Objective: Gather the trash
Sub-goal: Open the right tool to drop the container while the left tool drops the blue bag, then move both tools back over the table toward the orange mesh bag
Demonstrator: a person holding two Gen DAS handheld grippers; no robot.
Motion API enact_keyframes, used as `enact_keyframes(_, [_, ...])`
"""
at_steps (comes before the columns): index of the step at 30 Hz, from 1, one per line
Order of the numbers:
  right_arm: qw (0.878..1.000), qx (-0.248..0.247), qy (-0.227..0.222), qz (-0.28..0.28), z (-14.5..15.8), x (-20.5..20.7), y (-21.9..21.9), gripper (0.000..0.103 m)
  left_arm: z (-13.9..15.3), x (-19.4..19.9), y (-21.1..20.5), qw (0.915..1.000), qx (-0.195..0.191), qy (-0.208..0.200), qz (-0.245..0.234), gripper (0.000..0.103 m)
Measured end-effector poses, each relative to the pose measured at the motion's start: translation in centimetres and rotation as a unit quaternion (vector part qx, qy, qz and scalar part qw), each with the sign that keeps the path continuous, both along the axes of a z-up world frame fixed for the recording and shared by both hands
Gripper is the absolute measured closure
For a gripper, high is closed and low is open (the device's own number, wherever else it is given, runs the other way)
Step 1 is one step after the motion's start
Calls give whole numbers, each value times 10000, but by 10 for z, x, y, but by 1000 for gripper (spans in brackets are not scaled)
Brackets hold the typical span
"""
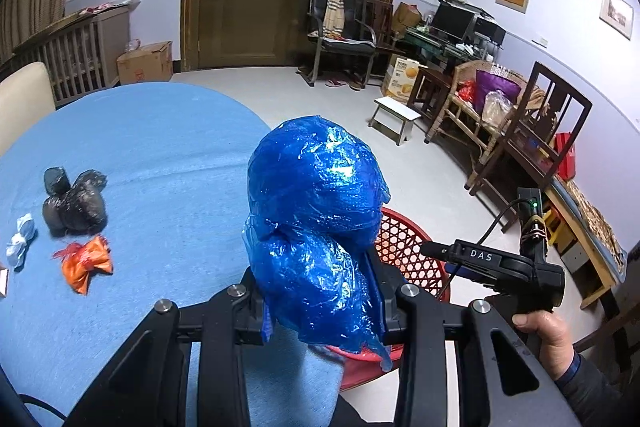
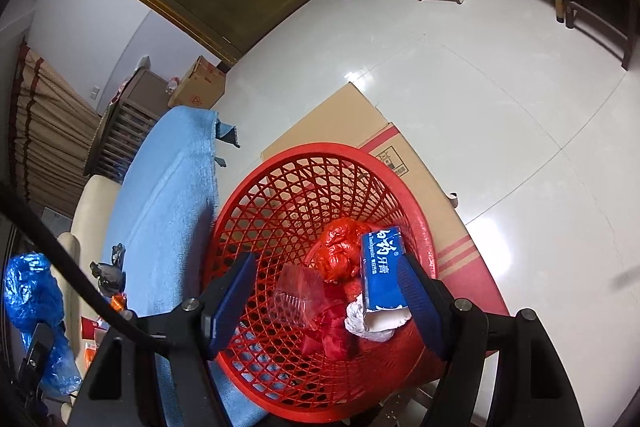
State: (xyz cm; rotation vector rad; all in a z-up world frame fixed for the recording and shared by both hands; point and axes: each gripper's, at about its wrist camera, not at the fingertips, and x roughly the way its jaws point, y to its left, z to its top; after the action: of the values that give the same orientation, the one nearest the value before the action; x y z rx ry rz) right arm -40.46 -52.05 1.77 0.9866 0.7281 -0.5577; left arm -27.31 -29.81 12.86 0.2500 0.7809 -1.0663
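My left gripper is shut on a crumpled blue plastic bag, held over the right edge of the blue-clothed table. On the cloth lie a black bag bundle, an orange bag and a pale blue-white bag. A red mesh basket stands on the floor beside the table. My right gripper hangs open above it. Inside lie a red bag, a blue toothpaste box close to the right finger, a clear plastic tub and white crumpled paper.
Flattened cardboard lies under the basket on the glossy floor. A cream chair sits at the table's far left. A small white stool, wooden chairs and a rattan bench line the right wall.
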Motion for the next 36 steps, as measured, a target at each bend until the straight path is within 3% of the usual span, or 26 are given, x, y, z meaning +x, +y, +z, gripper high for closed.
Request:
enact_keyframes(11, [9998, 77, 47, -168, -6, -11, -10, 27, -16, 6, -26, 9993, 266, 253, -118, 63])
enact_keyframes(14, [9998, 112, 77, -167, -8, -11, -10, 27, -21, 13, -30, 9984, 408, 374, 71, 49])
enact_keyframes(15, [9997, 129, 90, -162, -10, -11, -10, 27, -22, 14, -30, 9982, 430, 390, 137, 39])
enact_keyframes(16, [9997, 139, 100, -162, -11, -10, -10, 27, -22, 17, -29, 9981, 412, 402, 215, 38])
enact_keyframes(25, [9999, 119, 74, -92, -8, -3, -4, 27, -11, 14, -17, 9994, 172, 263, 139, 38])
enact_keyframes(36, [9993, -191, 39, -313, 17, -17, -5, 27, -3, 54, 37, 9958, -88, 306, 857, 38])
